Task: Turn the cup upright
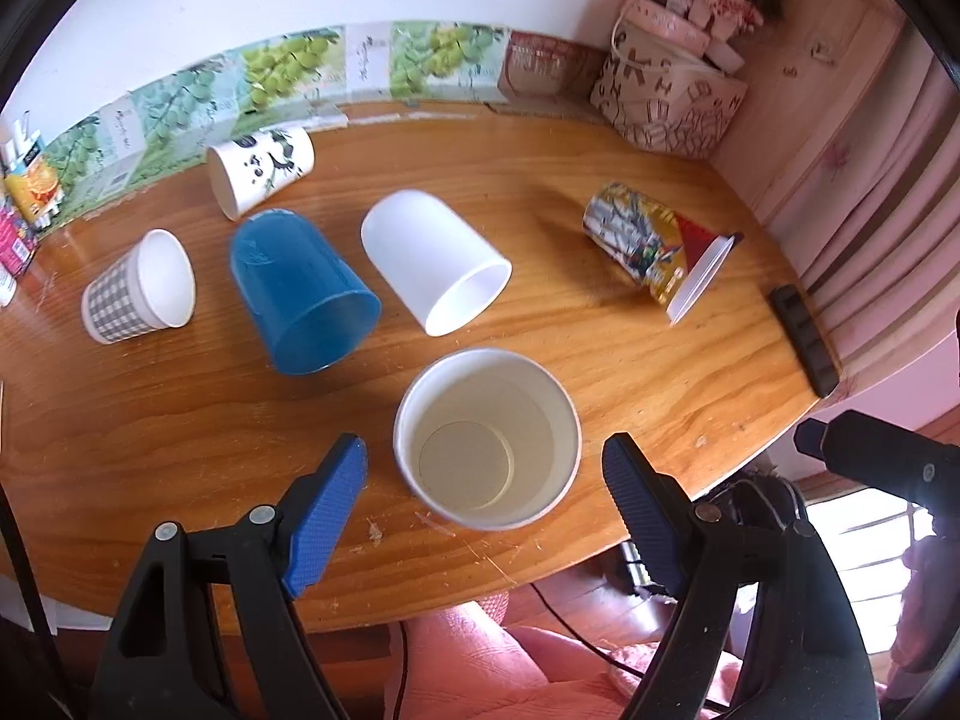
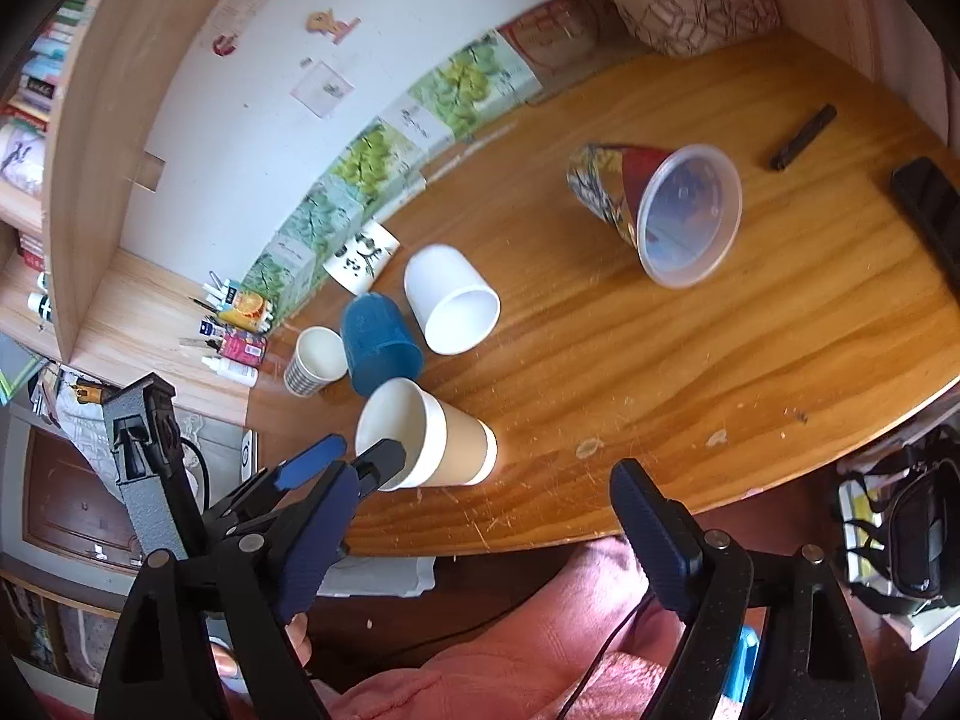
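A white paper cup with a tan sleeve point(image 1: 487, 439) stands upright near the table's front edge; it also shows in the right wrist view point(image 2: 429, 435). My left gripper point(image 1: 485, 468) is open, its blue fingers apart on either side of the cup, not touching it. In the right wrist view the left gripper point(image 2: 348, 459) sits by the cup's rim. My right gripper point(image 2: 480, 531) is open and empty, just off the front edge. A blue cup point(image 1: 300, 291), a white cup point(image 1: 435, 270), a checked cup point(image 1: 141, 288), a panda cup point(image 1: 261, 171) and a printed plastic cup point(image 1: 657, 246) lie on their sides.
The wooden table point(image 1: 600, 372) has a curved front edge. Cartons line the back wall point(image 1: 288, 69). A patterned bag point(image 1: 666, 96) stands at the back right. A dark bar point(image 1: 804, 339) lies at the right edge. Pink fabric point(image 1: 510, 660) lies below the table.
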